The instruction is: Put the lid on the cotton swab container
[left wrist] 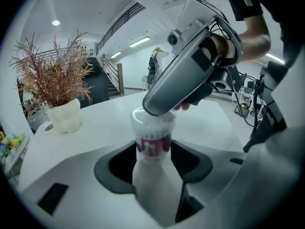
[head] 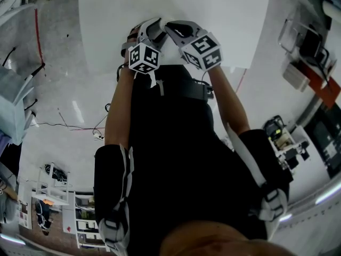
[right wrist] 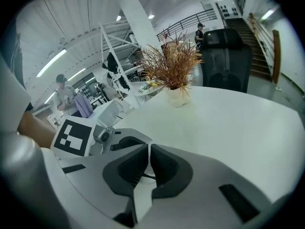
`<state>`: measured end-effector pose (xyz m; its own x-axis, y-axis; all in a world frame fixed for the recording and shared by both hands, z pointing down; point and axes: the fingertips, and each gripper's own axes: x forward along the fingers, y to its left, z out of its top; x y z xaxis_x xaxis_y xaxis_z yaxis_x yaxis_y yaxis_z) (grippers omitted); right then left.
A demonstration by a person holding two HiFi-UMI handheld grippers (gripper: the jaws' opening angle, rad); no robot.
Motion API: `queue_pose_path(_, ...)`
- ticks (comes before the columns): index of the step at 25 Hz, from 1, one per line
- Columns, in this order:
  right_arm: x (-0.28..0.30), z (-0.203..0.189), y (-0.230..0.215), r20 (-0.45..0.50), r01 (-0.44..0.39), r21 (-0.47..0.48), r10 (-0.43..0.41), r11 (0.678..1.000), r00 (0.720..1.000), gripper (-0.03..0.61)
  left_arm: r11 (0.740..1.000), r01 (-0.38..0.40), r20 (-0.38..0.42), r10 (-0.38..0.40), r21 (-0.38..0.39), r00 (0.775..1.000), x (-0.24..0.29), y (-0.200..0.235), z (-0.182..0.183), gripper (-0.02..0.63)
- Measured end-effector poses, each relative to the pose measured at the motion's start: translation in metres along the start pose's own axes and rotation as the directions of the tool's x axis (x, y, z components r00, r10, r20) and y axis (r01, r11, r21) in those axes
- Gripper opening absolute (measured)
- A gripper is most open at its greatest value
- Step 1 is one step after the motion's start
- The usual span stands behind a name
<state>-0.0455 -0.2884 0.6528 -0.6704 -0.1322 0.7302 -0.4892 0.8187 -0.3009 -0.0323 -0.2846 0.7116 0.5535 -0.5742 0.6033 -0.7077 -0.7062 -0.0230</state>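
Left gripper (left wrist: 153, 156) pinches the container (left wrist: 153, 128) upright between its pads (purple label level with them). Right gripper (right wrist: 147, 149), jaws pressed together, has its tip on the lid (left wrist: 138, 112) atop the container, just ahead.

1. The left hand-held gripper (head: 152, 26) and the right hand-held gripper (head: 176, 29) have pale grey shells and black ribbed jaw pads.
2. Each carries a cube with black-and-white square markers: left cube (head: 144, 57), right cube (head: 206, 51).
3. Thin dark cables (left wrist: 224, 30) loop at the right one's back.
4. The person wears a black top (head: 176, 159) with short black sleeves (head: 109, 164) striped white.
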Motion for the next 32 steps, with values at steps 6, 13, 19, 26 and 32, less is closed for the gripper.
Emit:
queue_pose_path(6, 0.002, 0.0, 0.0, 0.017, 0.039, -0.017, -0.039, 0.999, 0.999, 0.018, 1.0, 0.003, -0.026, -0.003, -0.006, 1.0, 0.002, -0.002, -0.004, 0.229)
queue_pose_path(13, -0.003, 0.002, 0.001, 0.022, 0.056, -0.015, -0.055, 0.998, 0.998, 0.019, 0.995, -0.061, -0.032, 0.059, -0.08, 0.998, -0.035, 0.011, -0.01, 0.244)
queue_pose_path(19, -0.047, 0.021, 0.016, 0.213, 0.142, 0.09, -0.158, 0.986, 0.964, 0.018, 0.982, -0.12, 0.091, 0.134, -0.146, 0.987, -0.109, 0.013, 0.016, 0.211)
queue_pose_path(26, -0.146, 0.024, 0.087, 0.404, 0.287, 0.211, -0.351, 0.934, 0.845, 0.015, 0.937, -0.264, 0.22, 0.314, -0.229, 0.924, -0.238, -0.011, 0.064, 0.008)
queue_pose_path(32, -0.225, -0.002, 0.159, 0.5, 0.35, 0.295, -0.456, 0.889, 0.736, 0.014, 0.913, -0.285, 0.304, 0.371, -0.292, 0.878, -0.332, -0.06, 0.104, 0.006)
